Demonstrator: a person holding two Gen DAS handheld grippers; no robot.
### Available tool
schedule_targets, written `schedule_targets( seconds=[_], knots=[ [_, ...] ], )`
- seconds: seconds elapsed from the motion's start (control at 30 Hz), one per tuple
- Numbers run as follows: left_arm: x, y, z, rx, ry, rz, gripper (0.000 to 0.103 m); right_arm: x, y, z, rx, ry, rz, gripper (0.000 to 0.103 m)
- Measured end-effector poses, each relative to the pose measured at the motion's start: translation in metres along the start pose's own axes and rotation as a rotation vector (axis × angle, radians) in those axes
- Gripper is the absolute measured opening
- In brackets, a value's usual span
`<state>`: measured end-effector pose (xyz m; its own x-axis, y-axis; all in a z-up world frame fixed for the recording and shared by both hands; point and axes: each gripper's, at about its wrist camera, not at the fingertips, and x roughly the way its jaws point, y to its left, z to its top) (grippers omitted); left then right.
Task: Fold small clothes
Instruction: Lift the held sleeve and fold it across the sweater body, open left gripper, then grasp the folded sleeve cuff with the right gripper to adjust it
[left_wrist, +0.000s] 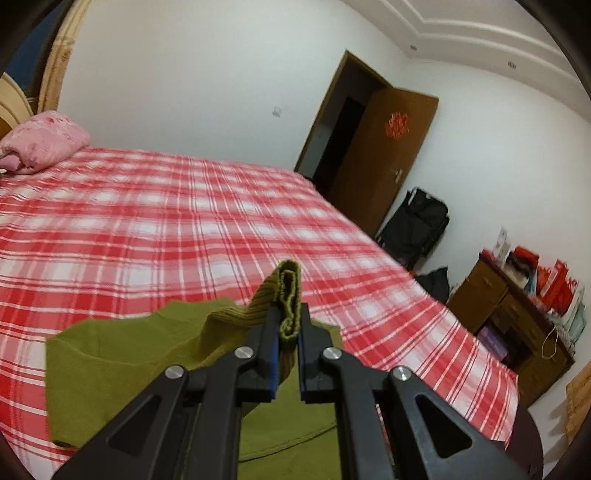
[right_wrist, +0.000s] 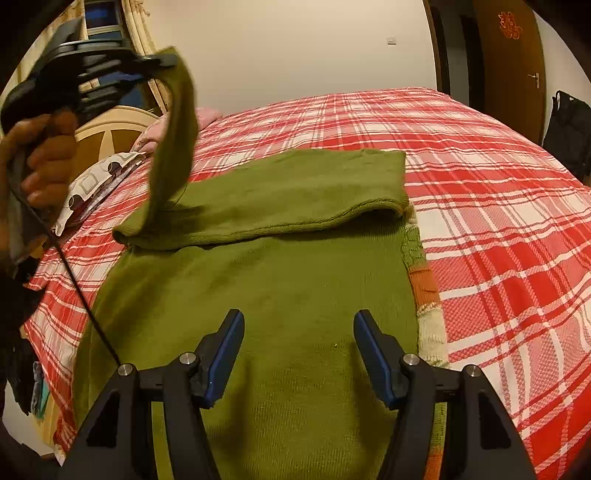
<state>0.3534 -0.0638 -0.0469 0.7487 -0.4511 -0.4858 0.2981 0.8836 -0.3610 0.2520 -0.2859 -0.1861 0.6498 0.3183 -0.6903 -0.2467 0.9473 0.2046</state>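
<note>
Two claws: left claw (left_wrist: 287, 325) raised, clamped on sleeve cuff (left_wrist: 289, 291); right claw (right_wrist: 299, 354) apart, angled down over sweater (right_wrist: 258, 288).

Both wrist cameras are looking forward along their jaws, tilting down close over the bed (left_wrist: 184, 221) — sharing the green sweater (right_wrist: 295, 295), the plaid cover and the door (left_wrist: 380, 155).

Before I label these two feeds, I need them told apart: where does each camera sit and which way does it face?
Left wrist: on the left gripper, facing across the plaid bed toward the door; its jaws pinch the sweater's ribbed cuff.
Right wrist: on the right gripper, looking down at the green sweater; jaws open, a hand at left.
Shared: sweater, bed, door.
</note>
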Motion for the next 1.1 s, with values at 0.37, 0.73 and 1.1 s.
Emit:
schedule_targets(
  seconds=[0.37, 0.73, 1.1],
  knots=[
    [0.06, -0.015, -0.036, 0.045, 0.117, 0.057, 0.023, 0.012, -0.003, -0.006, 0.003, 0.03, -0.001, 0.063],
    [-0.032, 0.054, -0.077, 0.163, 0.064, 0.265, 0.081, 0.013, -0.01, -0.005, 0.006, 0.029, 0.001, 0.063],
    [-0.051, 0.171, -0.122, -0.029, 0.167, 0.492, 0.081, 0.032, -0.016, 0.085, 0.067, 0.012, 0.047, 0.063]
  ],
)
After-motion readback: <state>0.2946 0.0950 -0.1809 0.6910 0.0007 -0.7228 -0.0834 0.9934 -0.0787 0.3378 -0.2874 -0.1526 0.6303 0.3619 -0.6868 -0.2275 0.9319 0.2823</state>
